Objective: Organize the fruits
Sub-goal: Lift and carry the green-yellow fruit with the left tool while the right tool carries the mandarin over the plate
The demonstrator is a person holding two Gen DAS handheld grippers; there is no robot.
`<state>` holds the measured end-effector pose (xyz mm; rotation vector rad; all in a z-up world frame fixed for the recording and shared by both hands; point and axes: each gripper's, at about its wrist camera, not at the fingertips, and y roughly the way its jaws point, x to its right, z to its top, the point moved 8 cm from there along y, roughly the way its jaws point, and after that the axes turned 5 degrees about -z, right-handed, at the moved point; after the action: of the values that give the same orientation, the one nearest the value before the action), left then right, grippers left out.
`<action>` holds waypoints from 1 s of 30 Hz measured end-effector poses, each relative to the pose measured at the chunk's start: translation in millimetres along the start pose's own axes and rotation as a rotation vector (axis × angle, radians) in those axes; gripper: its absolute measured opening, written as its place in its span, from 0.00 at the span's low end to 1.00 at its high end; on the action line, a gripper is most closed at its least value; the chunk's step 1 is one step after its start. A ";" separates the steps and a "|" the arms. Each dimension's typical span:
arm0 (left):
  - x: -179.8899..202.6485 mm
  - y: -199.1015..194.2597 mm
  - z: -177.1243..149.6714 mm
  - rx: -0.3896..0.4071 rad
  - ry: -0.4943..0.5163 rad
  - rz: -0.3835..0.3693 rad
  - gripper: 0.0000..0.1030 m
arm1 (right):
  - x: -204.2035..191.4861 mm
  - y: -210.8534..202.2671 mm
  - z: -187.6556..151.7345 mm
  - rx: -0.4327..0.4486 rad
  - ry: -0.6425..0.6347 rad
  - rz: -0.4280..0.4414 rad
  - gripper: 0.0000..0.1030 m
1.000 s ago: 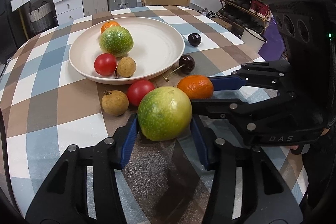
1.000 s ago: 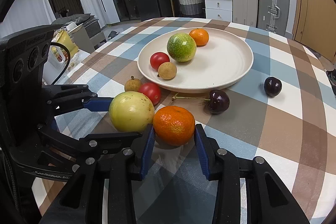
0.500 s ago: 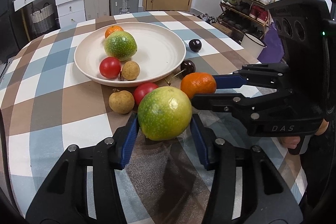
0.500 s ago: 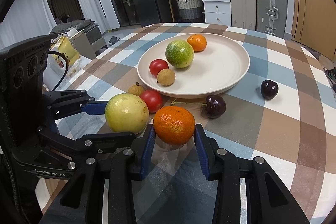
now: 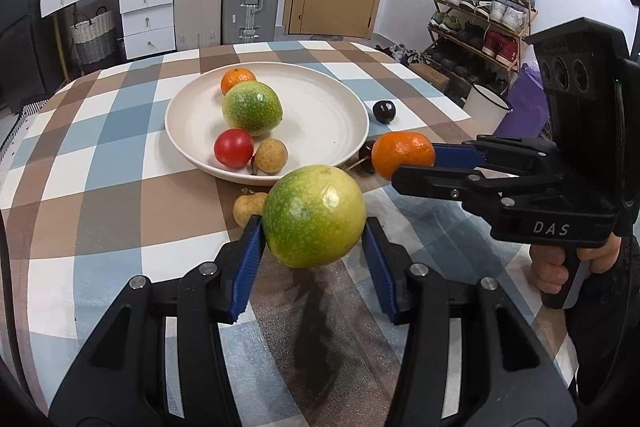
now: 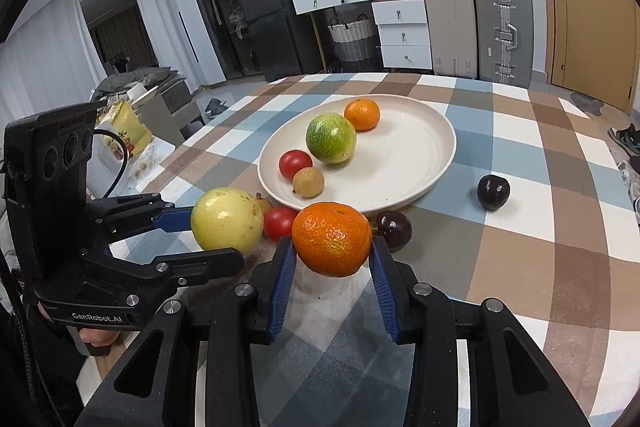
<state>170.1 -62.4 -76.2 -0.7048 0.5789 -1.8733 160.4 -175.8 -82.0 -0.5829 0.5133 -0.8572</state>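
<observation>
Round table under a brown, blue and white checked cloth [image 5: 100,211]; suitcases, white drawers and a shoe rack stand behind it. My left gripper [image 5: 314,247] has its blue pads pinching a large green-yellow fruit [image 5: 314,217], which I hold clear of the cloth, its shadow falling below it. My right gripper [image 6: 332,259] pinches a mandarin [image 6: 332,238] the same way, also off the surface. Through the left wrist camera I see the right gripper beside mine, with the mandarin at the tips of its fingers and a hand [image 5: 560,267] on its grip. The cream plate [image 5: 340,107] lies just beyond both held fruits. On it I count a second mandarin [image 5: 237,79] at the far side, a green fruit [image 5: 252,109] touching it in front, then a red tomato [image 5: 233,148] and a small tan longan [image 5: 271,155] side by side near the front rim. On the cloth just before the plate lie another longan [image 5: 248,207], another tomato [image 6: 280,223] and a dark cherry [image 6: 394,229] with a stem. A second dark cherry [image 6: 493,191] sits apart, to the right of the plate.
</observation>
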 end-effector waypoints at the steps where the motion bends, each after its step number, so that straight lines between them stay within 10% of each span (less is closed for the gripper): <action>1: -0.5 -1.8 0.8 0.004 -0.003 0.002 0.46 | 0.9 -1.0 1.5 0.008 0.004 -0.003 0.37; 30: -36.6 -9.5 73.1 0.090 -0.022 0.097 0.46 | 20.2 3.2 50.4 0.075 0.062 -0.090 0.37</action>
<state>226.5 -30.7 -25.4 -0.6270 0.5019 -1.7882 205.1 -177.2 -51.0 -0.5150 0.5121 -0.9788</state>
